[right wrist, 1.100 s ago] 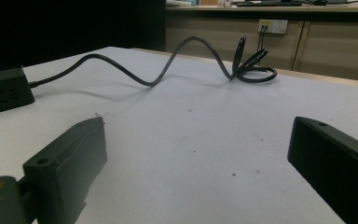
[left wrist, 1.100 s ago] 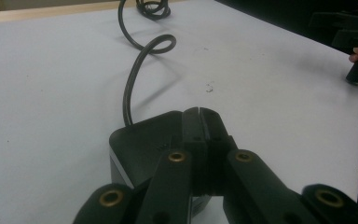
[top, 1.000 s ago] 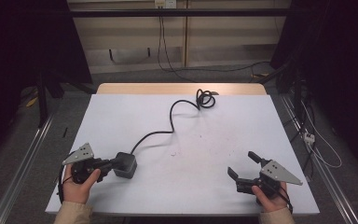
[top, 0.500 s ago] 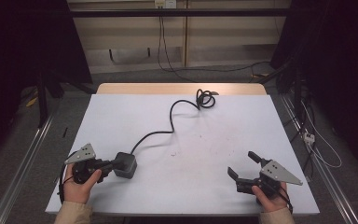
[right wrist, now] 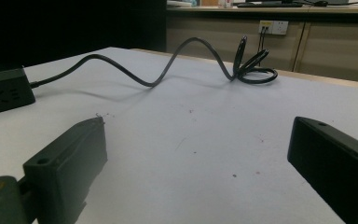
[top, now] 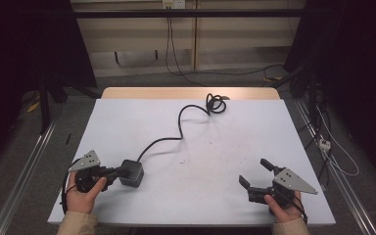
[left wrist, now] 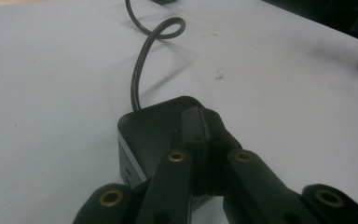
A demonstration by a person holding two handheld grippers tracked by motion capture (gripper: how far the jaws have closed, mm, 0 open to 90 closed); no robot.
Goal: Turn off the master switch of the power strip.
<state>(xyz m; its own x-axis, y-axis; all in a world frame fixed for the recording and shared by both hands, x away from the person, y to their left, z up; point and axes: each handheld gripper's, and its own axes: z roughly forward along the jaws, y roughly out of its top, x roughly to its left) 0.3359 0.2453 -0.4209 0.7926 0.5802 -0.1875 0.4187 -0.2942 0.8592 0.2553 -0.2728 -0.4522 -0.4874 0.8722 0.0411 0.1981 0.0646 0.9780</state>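
High view: table (top: 127, 122) white, black power cube (top: 131, 173) sits near the front left corner, its cable (top: 176, 139) snakes away toward the far edge and ends in a coil (top: 216, 104). Left gripper (top: 118, 172) lies low on the table in the person's left hand (top: 81, 195), tips at the cube's near side, jaws together. Right gripper (top: 255, 175) sits at the front right, well apart from the cube, jaws spread, nothing between them, right hand (top: 285, 211) behind it. Left gripper view: jaws pressed tip to tip with no gap, tips over the cube's (left wrist: 156, 128) top; can't tell if they touch it; cube is not between the jaws. Cable (left wrist: 140, 70) leaves the cube's far side and loops off. Right gripper view: both jaws wide apart, bare table (right wrist: 191, 154) between; cube (right wrist: 4, 89) far left, cable (right wrist: 168, 65) runs across to the coil (right wrist: 254, 63) at the far edge.
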